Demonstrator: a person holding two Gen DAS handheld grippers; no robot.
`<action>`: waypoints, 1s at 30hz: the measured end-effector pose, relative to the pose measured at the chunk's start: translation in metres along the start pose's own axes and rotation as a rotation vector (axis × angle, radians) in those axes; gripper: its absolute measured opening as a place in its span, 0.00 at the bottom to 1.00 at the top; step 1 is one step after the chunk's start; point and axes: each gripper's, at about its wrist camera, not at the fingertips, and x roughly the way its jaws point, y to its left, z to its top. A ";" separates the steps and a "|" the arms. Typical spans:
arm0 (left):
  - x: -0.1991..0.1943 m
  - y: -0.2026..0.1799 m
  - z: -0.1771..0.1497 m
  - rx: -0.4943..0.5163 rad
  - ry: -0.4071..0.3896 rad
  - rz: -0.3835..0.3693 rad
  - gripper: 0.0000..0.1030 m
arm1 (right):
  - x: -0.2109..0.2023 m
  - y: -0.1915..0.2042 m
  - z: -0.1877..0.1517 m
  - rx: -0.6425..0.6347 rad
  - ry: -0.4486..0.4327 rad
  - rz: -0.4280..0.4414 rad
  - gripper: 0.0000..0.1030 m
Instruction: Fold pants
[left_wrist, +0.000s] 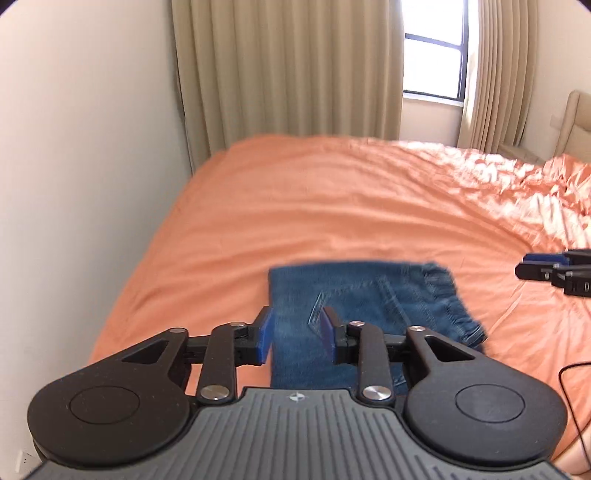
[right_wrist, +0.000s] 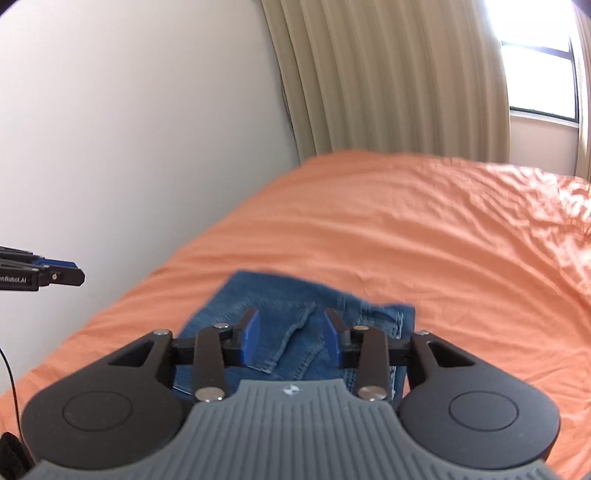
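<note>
Left gripper (left_wrist: 297, 334) jaws apart, nothing between pads, hovering above pants (left_wrist: 354, 295). Right gripper (right_wrist: 291, 334) same: jaws apart, empty, clear of cloth. Likely release after fold, both poised over bundle to check or smooth.

Pants folded into compact denim rectangle, flat on bed (left_wrist: 332, 199), near its close edge; frayed hem toward right. Fold looks near done.

Wall (left_wrist: 81, 147) close on left, limits swing there. Wide bare sheet beyond and rightward; curtain (left_wrist: 288, 66) and window (left_wrist: 432, 70) far behind. Thin cable (left_wrist: 569, 376) at right edge, snag risk.

Ahead of your claws spreads an orange bedsheet (left_wrist: 332, 206), rumpled toward the right. Beyond it hang beige curtains (left_wrist: 288, 70) beside a bright window (left_wrist: 432, 66); a white wall (right_wrist: 129, 129) stands left.
</note>
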 end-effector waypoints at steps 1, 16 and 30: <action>-0.013 -0.003 0.003 -0.007 -0.026 -0.002 0.39 | -0.013 0.006 0.001 -0.011 -0.021 -0.004 0.44; -0.082 -0.109 -0.063 -0.008 -0.333 0.062 0.64 | -0.124 0.044 -0.073 -0.099 -0.178 -0.136 0.79; -0.012 -0.141 -0.127 -0.085 -0.135 0.219 0.92 | -0.084 0.034 -0.142 0.001 -0.016 -0.243 0.79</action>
